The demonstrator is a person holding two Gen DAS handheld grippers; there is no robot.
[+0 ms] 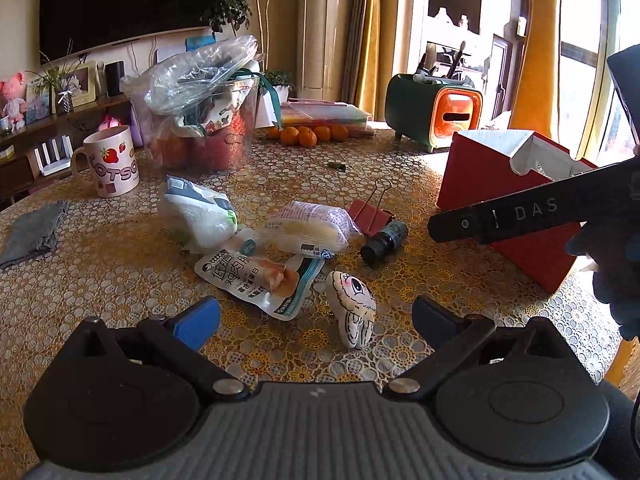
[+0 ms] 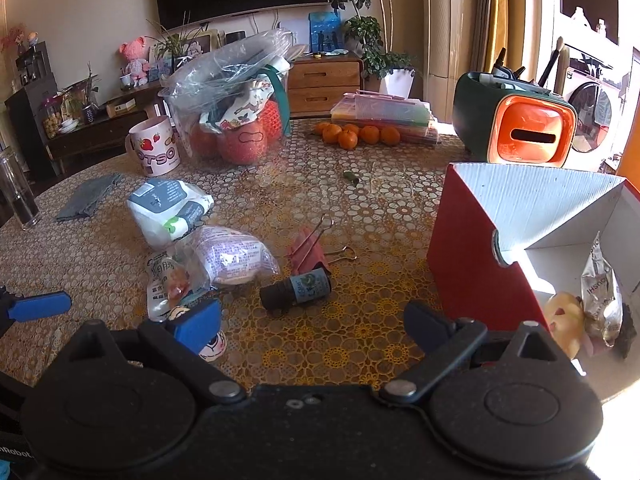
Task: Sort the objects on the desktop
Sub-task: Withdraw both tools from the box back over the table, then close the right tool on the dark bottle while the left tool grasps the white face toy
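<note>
Lying sideways, dark bottle (image 2: pixel 295 290) (teal label) beside red clip (image 2: pixel 310 254).

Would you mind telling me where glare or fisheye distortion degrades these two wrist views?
Left wrist view: the window at right is blown out behind the red box, and the table edge bows from fisheye distortion. Right wrist view: sunlight washes out the box's white interior and the lower right corner, while the dark bottle stays sharp.
</note>
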